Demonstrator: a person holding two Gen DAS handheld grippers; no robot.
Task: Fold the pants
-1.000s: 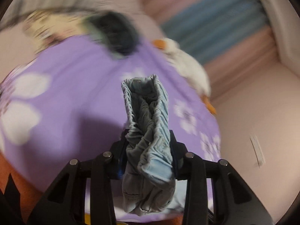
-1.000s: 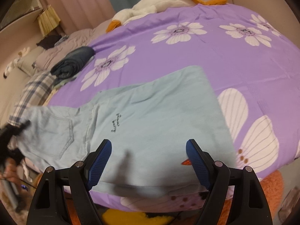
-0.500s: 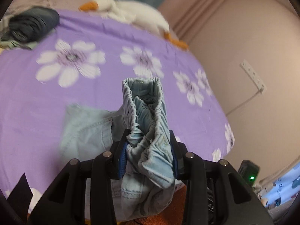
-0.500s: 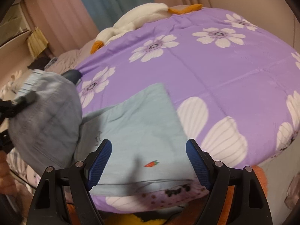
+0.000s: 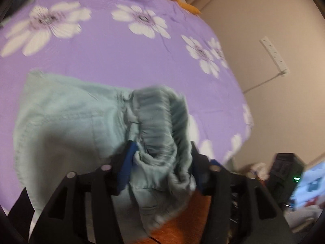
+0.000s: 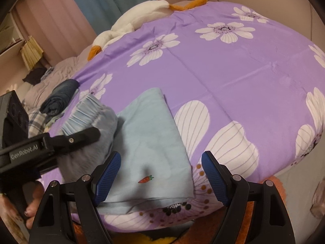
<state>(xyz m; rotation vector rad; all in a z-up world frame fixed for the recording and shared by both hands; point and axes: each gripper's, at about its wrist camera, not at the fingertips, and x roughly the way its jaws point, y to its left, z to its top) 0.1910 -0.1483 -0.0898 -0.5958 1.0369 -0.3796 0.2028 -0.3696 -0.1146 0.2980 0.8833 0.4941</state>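
Observation:
Light blue pants (image 6: pixel 150 142) lie folded on the purple flowered bedspread (image 6: pixel 233 71), a small strawberry print near their front edge. The gathered waistband (image 5: pixel 160 120) is laid over onto the leg part (image 5: pixel 67 122). My left gripper (image 5: pixel 160 150) has the waistband between its jaws, which are opening; the left blue pad stands bare beside the cloth. In the right wrist view the left gripper's black finger (image 6: pixel 81 136) rests across that bunched waistband (image 6: pixel 89 111). My right gripper (image 6: pixel 161 158) hangs open over the pants' near edge, with nothing between its pads.
A white plush duck (image 6: pixel 138 20) lies at the bed's far edge. Rolled dark jeans (image 6: pixel 61 95) sit at the left beside checked cloth. A hand (image 6: pixel 30 209) holds the left gripper's handle. A power strip (image 5: pixel 274 55) hangs on the wall to the right.
The left gripper carried the waistband across to the right and down onto the leg part, folding the pants over, and its jaws have widened. The right gripper shifted only slightly.

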